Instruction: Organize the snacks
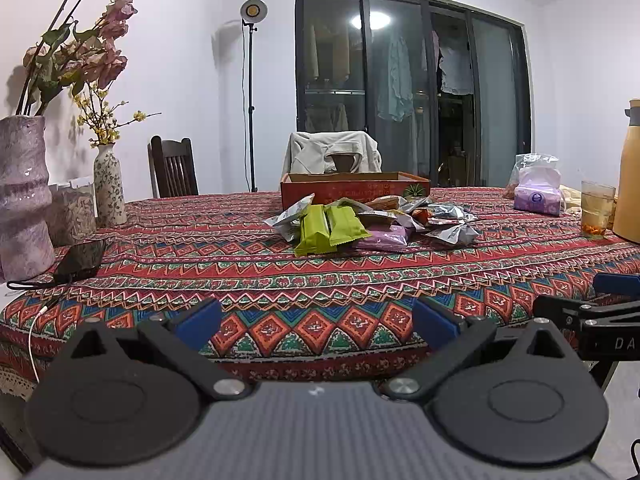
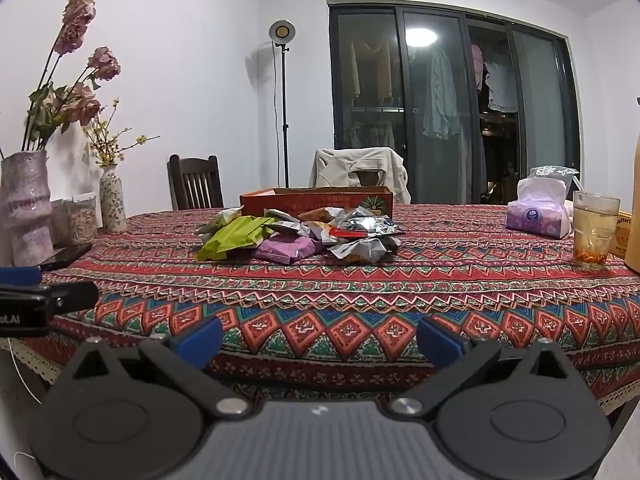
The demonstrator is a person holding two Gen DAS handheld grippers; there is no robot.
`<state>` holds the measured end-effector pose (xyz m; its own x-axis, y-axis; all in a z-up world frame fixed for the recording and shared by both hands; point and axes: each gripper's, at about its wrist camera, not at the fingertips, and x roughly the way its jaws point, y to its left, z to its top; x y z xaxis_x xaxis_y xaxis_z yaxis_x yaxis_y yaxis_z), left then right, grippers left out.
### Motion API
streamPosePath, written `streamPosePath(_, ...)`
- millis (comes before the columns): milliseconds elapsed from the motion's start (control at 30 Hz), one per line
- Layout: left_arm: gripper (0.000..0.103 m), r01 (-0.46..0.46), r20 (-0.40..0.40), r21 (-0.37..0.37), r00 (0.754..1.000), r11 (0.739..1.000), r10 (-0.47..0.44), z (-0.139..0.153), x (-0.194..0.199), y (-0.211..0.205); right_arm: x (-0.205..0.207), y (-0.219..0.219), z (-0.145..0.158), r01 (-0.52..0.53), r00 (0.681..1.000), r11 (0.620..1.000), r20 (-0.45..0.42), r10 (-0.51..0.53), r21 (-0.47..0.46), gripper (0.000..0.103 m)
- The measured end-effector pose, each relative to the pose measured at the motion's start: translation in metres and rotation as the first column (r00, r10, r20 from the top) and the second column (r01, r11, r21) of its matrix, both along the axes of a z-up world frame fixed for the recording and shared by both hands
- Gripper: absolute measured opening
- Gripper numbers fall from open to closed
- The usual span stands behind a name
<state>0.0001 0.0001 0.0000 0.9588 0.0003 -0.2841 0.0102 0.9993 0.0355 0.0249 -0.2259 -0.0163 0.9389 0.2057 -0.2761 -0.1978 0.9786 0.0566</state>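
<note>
A pile of snack packets lies mid-table: green packets, a purple one, several silver ones. The pile also shows in the right wrist view. Behind it stands an open red cardboard box, also in the right wrist view. My left gripper is open and empty at the table's near edge, well short of the pile. My right gripper is open and empty, also at the near edge. Each gripper shows at the side of the other's view.
Patterned tablecloth. At left stand two vases with flowers, jars and a black phone. At right are a tissue pack, a glass of tea and a yellow flask. Chairs stand behind the table.
</note>
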Motion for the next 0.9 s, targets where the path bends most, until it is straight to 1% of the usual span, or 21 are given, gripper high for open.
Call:
streamPosePath(400, 0.103, 0.002, 0.001, 0.001, 1.0, 1.0, -0.002, -0.0017, 0.0041, 0.0062, 0.0005, -0.002, 0.0002, -0.001, 1.0, 1.0, 0.002, 0.001, 0.001, 0.103)
streamPosePath(433, 0.103, 0.001, 0.0, 0.0, 1.0, 1.0, -0.001, 0.0, 0.0006, 0.0013, 0.0006, -0.0022, 0.0003, 0.0, 1.0, 1.0, 0.002, 0.0, 0.0, 0.103)
streamPosePath(667, 0.103, 0.0, 0.0, -0.001, 1.0, 1.0, 0.0, -0.0001, 0.0006, 0.001, 0.0005, -0.0026, 0.0006, 0.001, 1.0, 1.0, 0.002, -0.001, 0.0, 0.103)
streamPosePath(900, 0.103, 0.0, -0.001, -0.001, 1.0, 1.0, 0.0, -0.0038, 0.0044, 0.0096, 0.0006, -0.0023, 0.0015, 0.003, 1.0, 1.0, 0.005, -0.003, -0.001, 0.103)
